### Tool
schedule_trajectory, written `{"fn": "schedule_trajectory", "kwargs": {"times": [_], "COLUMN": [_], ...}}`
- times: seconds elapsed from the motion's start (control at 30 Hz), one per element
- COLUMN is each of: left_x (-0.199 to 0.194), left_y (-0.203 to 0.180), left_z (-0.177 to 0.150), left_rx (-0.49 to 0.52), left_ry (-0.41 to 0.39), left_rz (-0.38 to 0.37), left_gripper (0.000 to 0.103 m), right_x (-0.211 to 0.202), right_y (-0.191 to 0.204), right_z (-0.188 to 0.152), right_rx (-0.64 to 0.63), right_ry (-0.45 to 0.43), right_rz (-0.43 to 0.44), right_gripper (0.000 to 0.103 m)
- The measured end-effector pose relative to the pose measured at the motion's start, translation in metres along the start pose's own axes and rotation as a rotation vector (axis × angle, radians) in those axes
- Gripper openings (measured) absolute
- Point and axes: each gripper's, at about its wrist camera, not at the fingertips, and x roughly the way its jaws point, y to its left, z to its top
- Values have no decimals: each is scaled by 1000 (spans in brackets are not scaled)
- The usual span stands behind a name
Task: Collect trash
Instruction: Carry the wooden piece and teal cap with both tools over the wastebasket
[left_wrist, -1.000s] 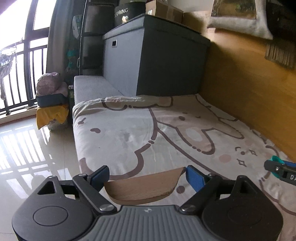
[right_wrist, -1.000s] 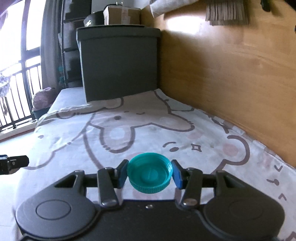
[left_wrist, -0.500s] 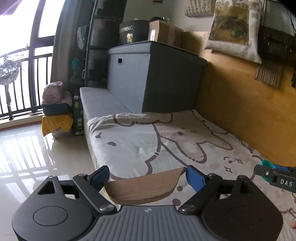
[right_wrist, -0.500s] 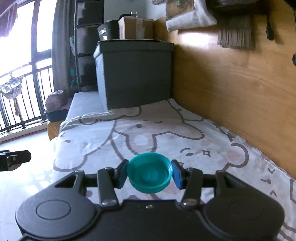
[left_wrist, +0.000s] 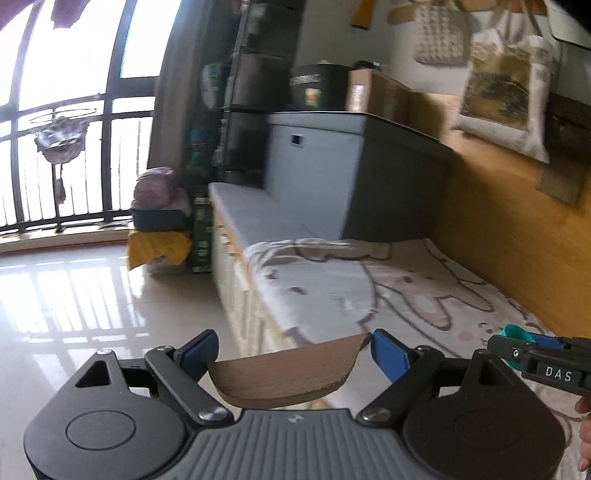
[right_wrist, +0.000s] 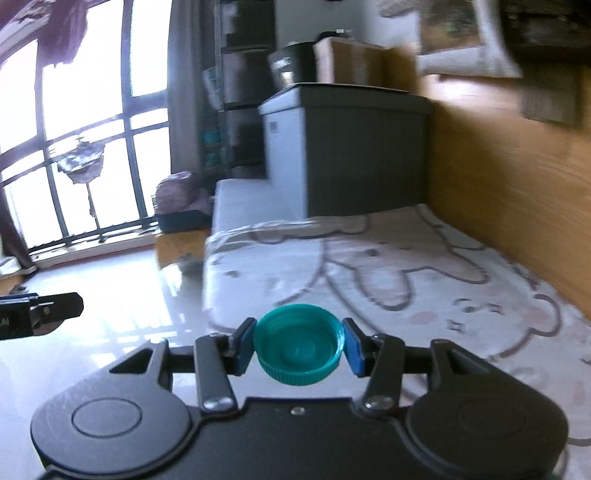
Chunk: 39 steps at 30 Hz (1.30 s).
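Observation:
My left gripper (left_wrist: 291, 350) is shut on a curved brown cardboard scrap (left_wrist: 284, 373) and holds it in the air by the bed's edge. My right gripper (right_wrist: 299, 341) is shut on a teal bottle cap (right_wrist: 299, 345), open side up. In the left wrist view the right gripper (left_wrist: 539, 363) shows at the right edge with the teal cap's rim (left_wrist: 515, 331) in its tip. In the right wrist view the left gripper's tip (right_wrist: 40, 314) shows at the left edge, over the floor.
A bed with a cartoon-print sheet (left_wrist: 369, 291) runs along a wooden wall (left_wrist: 517, 236). A grey storage box (left_wrist: 351, 173) stands at its far end. Glossy tiled floor (left_wrist: 92, 302) lies to the left. A yellow-draped pile (left_wrist: 159, 229) sits by the balcony railing (left_wrist: 55, 166).
Both grippers have risen and pulled back left from over the bed, so more floor and window show. Both still hold their items.

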Motion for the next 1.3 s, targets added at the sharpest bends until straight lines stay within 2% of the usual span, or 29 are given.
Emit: {"fn": "schedule_trajectory", "kwargs": {"times": [0.43, 0.73, 1.0, 1.3], "left_x": [-5, 31, 84, 154], "left_y": [114, 169, 200, 200], "left_z": [-31, -64, -109, -175], "left_rx": [-115, -159, -205, -156], "left_ry": [63, 143, 273, 475], "left_rz": [129, 185, 164, 44], "left_gripper": [89, 89, 89, 89], "right_x": [57, 119, 188, 269], "right_y": [103, 154, 182, 180], "right_z": [-24, -57, -96, -141], "right_rx": [-74, -100, -126, -49], "right_ry": [106, 250, 407, 593], "right_rz": [163, 246, 283, 262], "right_gripper": [50, 50, 50, 50]}}
